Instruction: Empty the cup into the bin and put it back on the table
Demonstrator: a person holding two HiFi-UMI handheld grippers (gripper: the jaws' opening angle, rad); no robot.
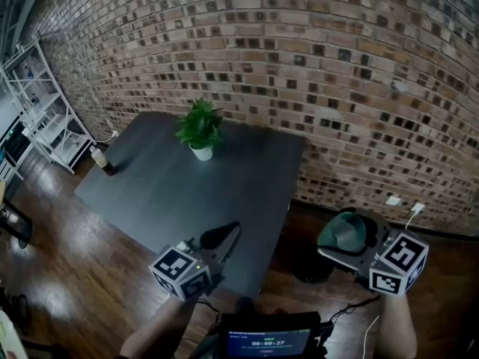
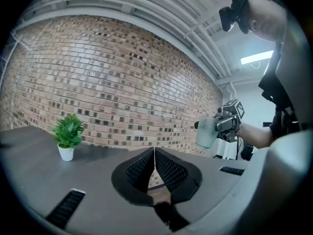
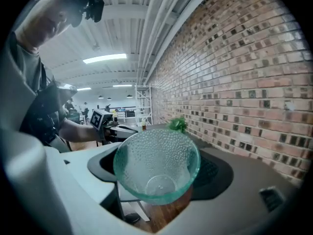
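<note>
The right gripper's [image 1: 359, 241] jaws clamp a green glass cup [image 3: 156, 166], tipped sideways near the dark bin [image 1: 309, 265] beside the worktop [image 1: 161, 193]. The left gripper's [image 2: 154, 166] jaws are pressed together and hold nothing.

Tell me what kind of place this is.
Probably an open-plan office or lab workspace: an exposed brick wall, a dark table with a potted plant, a white shelf rack, and ceiling strip lights.
</note>
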